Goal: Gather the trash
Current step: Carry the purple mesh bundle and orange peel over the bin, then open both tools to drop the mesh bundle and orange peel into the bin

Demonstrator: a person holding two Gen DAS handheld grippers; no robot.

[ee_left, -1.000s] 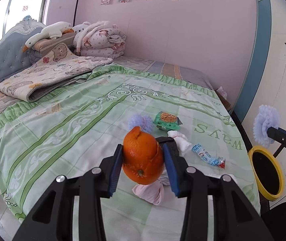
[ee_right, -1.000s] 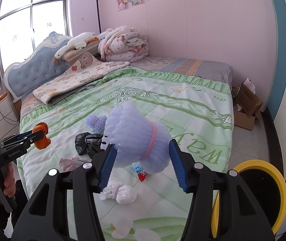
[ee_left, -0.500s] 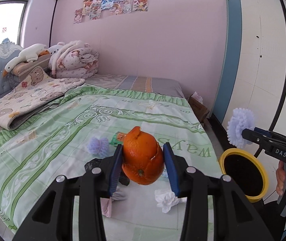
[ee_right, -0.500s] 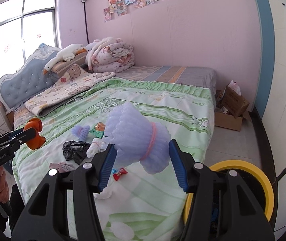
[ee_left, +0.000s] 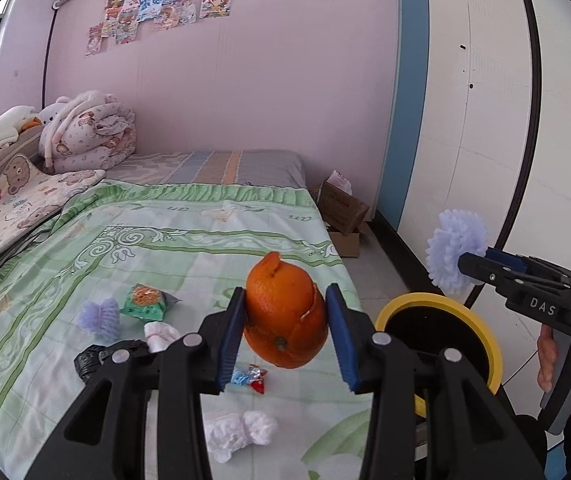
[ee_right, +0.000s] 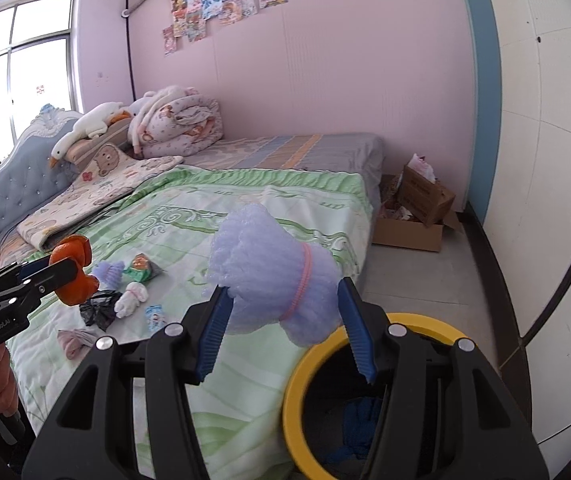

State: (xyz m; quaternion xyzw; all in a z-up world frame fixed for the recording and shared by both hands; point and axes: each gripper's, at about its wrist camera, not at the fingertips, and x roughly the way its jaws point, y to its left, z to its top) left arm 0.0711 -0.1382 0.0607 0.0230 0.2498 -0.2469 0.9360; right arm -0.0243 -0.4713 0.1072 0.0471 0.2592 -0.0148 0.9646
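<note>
While both loads hang short of the bin: my left gripper (ee_left: 285,322) carries the orange peel (ee_left: 285,316) over the foot of the bed (ee_left: 205,240), and my right gripper (ee_right: 283,312) carries the lilac foam net (ee_right: 269,272) just beside the yellow-rimmed bin (ee_right: 297,380).

Risk, peel: it is a hollow, split shell, so I judge it could buckle or slide out through the pads if I tilt or jolt it on the way across, and land back on the bedcover.

Risk, foam net: it is light and springy; let go before it is over the opening, it could catch the rim and bounce to the floor.

Risk, crowding: both grippers are heading for one opening, so they could knock together at the rim if I bring them in at once.

Left gripper: closed partway, both blue pads pressed against the sides of the peel, which sits upright between them with its torn tip up.

Right gripper: closed about as far, pads squeezing the foam net below its pink band; the net bulges above and to the right of the pads.

Bin: on the floor at the bed's corner, black inside, something blue at the bottom.

Left on the bed: a second lilac foam net (ee_left: 99,318), a green snack packet (ee_left: 145,306), a black bag (ee_left: 97,358), white paper wads (ee_left: 241,434) and a small candy wrapper (ee_left: 249,376).
</note>
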